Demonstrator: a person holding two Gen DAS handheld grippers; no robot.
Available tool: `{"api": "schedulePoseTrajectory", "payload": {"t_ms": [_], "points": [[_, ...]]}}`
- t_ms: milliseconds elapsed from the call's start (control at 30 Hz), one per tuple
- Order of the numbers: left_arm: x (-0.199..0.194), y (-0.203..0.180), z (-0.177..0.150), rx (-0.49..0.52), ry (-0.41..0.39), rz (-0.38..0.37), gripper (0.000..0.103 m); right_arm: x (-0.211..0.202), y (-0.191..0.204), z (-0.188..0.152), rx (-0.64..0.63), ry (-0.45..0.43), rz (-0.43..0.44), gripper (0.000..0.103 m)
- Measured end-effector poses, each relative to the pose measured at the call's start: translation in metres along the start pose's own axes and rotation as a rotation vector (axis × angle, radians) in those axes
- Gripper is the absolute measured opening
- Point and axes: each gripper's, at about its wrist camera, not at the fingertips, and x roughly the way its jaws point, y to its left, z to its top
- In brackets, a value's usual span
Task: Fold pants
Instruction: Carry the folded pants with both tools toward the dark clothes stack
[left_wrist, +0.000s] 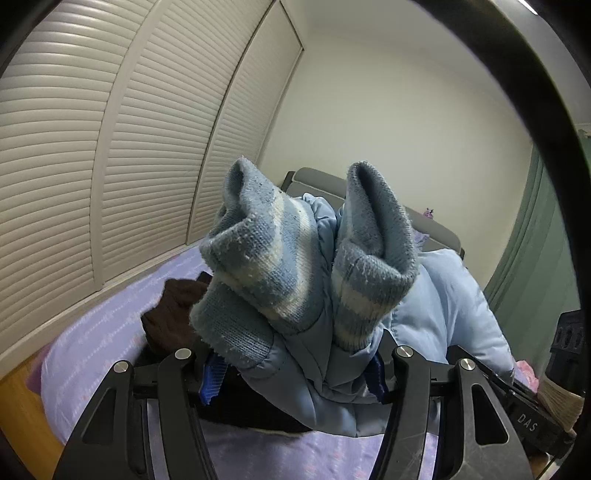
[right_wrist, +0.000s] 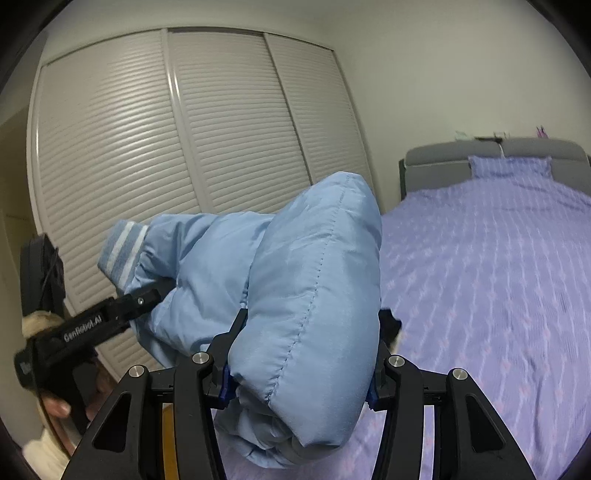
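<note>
The light blue padded pants (left_wrist: 443, 306) hang in the air between my two grippers, above the bed. My left gripper (left_wrist: 295, 373) is shut on the leg ends, and the two blue-and-white striped knit cuffs (left_wrist: 258, 266) stick up past its fingers. My right gripper (right_wrist: 303, 354) is shut on a thick fold of the pants (right_wrist: 317, 288) at the other end. The left gripper also shows in the right wrist view (right_wrist: 144, 299), at the left, gripping the cuff end (right_wrist: 123, 247).
The bed with a purple patterned cover (right_wrist: 498, 280) lies below and to the right, with a grey headboard (right_wrist: 436, 166) at the far end. A dark brown garment (left_wrist: 173, 317) lies on the bed. White louvered closet doors (right_wrist: 147, 147) stand alongside.
</note>
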Motion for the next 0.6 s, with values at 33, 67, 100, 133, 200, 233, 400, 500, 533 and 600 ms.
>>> {"api": "schedulePoseTrajectory", "payload": {"t_ms": [33, 67, 100, 133, 200, 233, 400, 500, 533, 600], "points": [[0.004, 0.002, 0.003, 0.000, 0.005, 0.003, 0.060, 0.008, 0.003, 0.003, -0.011, 0.006, -0.004, 0.050], [0.011, 0.007, 0.007, 0.001, 0.010, 0.009, 0.060, 0.015, 0.005, 0.005, -0.019, 0.010, -0.007, 0.050], [0.014, 0.012, 0.011, -0.001, 0.011, 0.010, 0.060, 0.023, 0.007, 0.007, -0.026, 0.016, -0.010, 0.050], [0.021, 0.016, 0.013, -0.002, 0.015, 0.013, 0.060, 0.029, 0.010, 0.009, -0.035, 0.022, -0.017, 0.050], [0.028, 0.023, 0.018, -0.009, 0.023, 0.019, 0.060, 0.041, 0.012, 0.013, -0.056, 0.032, -0.028, 0.050], [0.036, 0.027, 0.020, -0.012, 0.030, 0.025, 0.060, 0.046, 0.013, 0.014, -0.062, 0.038, -0.030, 0.050], [0.061, 0.040, 0.028, -0.022, 0.054, 0.047, 0.060, 0.078, 0.009, 0.023, -0.059, 0.085, -0.033, 0.050], [0.075, 0.045, 0.034, -0.025, 0.067, 0.060, 0.060, 0.095, 0.014, 0.025, -0.066, 0.110, -0.039, 0.050], [0.080, 0.048, 0.035, -0.031, 0.074, 0.063, 0.060, 0.098, 0.018, 0.026, -0.061, 0.117, -0.037, 0.050], [0.090, 0.051, 0.037, -0.051, 0.093, 0.064, 0.060, 0.110, 0.017, 0.028, -0.033, 0.139, -0.034, 0.050]]}}
